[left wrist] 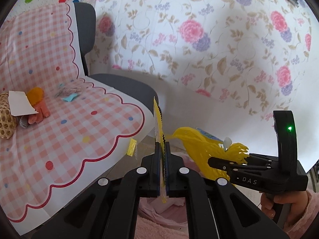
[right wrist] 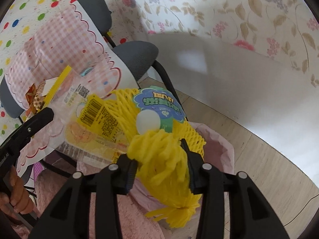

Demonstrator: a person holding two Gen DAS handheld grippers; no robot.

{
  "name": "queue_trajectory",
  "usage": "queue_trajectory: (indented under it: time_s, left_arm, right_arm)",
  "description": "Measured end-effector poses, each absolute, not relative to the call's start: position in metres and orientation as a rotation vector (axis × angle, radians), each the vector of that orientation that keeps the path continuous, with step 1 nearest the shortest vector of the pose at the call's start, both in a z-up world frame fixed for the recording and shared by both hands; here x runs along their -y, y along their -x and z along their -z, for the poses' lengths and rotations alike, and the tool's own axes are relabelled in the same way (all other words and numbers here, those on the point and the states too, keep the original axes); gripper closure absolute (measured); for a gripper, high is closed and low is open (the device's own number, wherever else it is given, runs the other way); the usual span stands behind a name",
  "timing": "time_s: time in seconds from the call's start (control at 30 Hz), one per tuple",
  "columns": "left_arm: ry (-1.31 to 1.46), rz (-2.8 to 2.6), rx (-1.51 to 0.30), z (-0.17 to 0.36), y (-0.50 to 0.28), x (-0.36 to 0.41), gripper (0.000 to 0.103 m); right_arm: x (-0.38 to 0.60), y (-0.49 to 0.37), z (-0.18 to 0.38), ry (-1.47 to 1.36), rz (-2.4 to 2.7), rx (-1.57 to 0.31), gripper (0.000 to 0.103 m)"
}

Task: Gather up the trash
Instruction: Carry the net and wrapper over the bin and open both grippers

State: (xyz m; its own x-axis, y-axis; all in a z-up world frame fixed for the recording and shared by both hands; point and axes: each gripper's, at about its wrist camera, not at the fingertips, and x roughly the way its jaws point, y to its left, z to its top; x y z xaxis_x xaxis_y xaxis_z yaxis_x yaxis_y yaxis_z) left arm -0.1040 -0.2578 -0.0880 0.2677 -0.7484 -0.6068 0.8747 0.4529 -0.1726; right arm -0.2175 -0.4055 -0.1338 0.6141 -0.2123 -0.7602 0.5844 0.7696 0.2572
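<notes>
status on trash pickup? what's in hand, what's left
Done: nothing visibly binned yet. In hand: left gripper clamps a yellow-edged wrapper; right gripper holds yellow fruit netting above the pink bag. Left: blue scrap and white paper on the chair.

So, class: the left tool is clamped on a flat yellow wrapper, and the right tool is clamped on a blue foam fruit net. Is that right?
Not quite. The foam fruit net in the right tool is yellow, not blue; only its label is blue and green, as the right wrist view shows. The rest holds: the left tool is clamped on a flat yellow wrapper.
</notes>
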Motion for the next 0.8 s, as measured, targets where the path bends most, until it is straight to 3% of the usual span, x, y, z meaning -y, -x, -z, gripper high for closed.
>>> queue_trajectory:
  time_s: [0.2, 0.27, 0.37, 0.8]
  left_arm:
    - [-0.235, 1.09, -0.718, 0.096, 0.098, 0.267, 0.091]
    - [-0.228, 1.082, -0.722, 0.095, 0.095, 0.267, 0.075]
    - [-0.21, 1.073, -0.721, 0.093, 0.09, 0.264, 0.064]
    - [-0.188, 0.939, -0.647, 0.063, 0.076, 0.22, 0.057]
  right_arm:
    - [0.414, 0.21, 0.144, -0.542, 0.468, -0.805, 0.049]
    - [0.413, 0.209, 0.144, -0.534, 0.471, -0.81, 0.042]
    - [0.415, 0.209, 0.143, -0.523, 0.481, -0.81, 0.039]
    - [0.402, 0.216, 0.067, -0.36, 0.506, -0.603, 0.038]
